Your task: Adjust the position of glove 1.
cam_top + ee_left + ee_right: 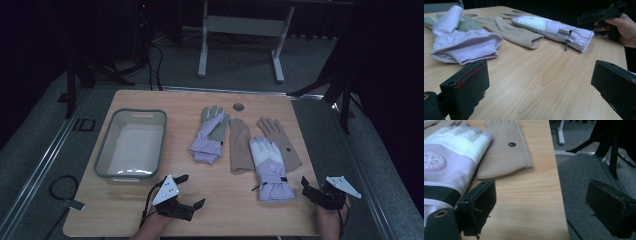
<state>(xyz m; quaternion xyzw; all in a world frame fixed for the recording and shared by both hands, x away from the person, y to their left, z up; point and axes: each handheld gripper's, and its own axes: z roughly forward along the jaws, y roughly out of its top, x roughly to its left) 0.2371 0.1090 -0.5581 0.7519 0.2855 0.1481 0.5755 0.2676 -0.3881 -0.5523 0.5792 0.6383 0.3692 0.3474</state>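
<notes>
Your right gripper (314, 192) is the closer one: the purple ski glove (270, 167) lies just off its left jaw, cuff end nearest, long axis running away toward the fingers. Jaws apart, nothing between them. Left gripper (186, 192), also spread wide, sits low, well short of the other purple glove (209, 137).

Black letters reading "ID" stand on the grey floor (84, 125) left of the table. A round white emblem sits on the back of the lilac glove (439, 165), its lettering too small to read. Nothing else is legible.
</notes>
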